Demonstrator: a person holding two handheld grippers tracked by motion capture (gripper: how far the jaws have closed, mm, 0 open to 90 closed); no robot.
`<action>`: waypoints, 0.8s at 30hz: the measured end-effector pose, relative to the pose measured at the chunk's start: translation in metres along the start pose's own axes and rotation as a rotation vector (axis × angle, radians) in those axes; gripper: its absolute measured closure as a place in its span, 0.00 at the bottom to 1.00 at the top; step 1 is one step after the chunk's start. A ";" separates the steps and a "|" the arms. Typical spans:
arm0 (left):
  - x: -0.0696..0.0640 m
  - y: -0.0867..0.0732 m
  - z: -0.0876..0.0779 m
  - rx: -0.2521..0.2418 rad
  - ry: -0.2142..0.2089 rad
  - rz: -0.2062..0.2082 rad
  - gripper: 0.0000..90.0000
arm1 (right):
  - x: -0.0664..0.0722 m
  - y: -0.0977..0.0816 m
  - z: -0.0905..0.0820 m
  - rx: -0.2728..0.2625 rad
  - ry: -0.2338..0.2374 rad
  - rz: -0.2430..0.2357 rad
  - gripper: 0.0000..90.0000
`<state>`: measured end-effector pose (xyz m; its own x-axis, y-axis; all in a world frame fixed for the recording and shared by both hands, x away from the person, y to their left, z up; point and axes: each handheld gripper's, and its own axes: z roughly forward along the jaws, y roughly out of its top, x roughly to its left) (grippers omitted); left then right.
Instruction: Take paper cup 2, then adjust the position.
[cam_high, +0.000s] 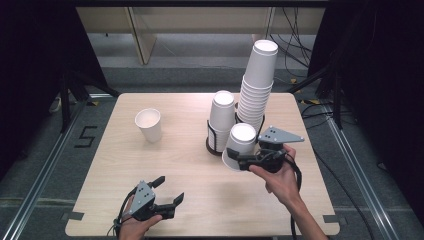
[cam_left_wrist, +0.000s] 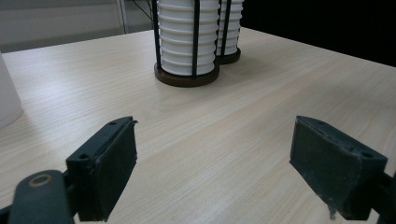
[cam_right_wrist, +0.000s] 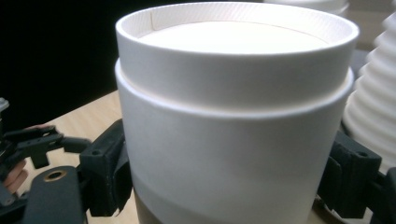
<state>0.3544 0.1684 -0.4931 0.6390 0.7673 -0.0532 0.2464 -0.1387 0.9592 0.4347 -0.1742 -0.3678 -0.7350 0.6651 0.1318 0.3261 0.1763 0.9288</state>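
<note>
One paper cup (cam_high: 239, 146), upside down, was clamped in my right gripper (cam_high: 239, 161) beside the two stacks (cam_high: 256, 87) in their holders, one cup (cam_high: 149, 124) already stood apart at left, many remained stacked, and my left gripper (cam_high: 167, 191) rested wide and empty.

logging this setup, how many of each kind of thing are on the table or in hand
cup stacks: 2
single cups: 2, the loose cup and the held cup
tools: 2, the left tool and the right tool
total: 6
</note>
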 end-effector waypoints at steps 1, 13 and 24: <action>0.000 0.000 0.000 -0.002 0.001 -0.001 0.16 | 0.000 -0.004 0.004 -0.007 0.008 -0.013 0.21; 0.001 0.000 0.000 -0.008 -0.004 -0.004 0.16 | 0.016 -0.031 0.024 0.054 0.060 -0.027 0.21; 0.000 0.000 -0.002 -0.014 -0.009 -0.002 0.16 | 0.028 -0.039 0.035 0.060 0.109 -0.030 0.21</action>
<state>0.3530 0.1699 -0.4927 0.6448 0.7622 -0.0574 0.2378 -0.1286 0.9628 0.4229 -0.1370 -0.4124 -0.8044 0.5763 0.1444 0.3355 0.2401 0.9109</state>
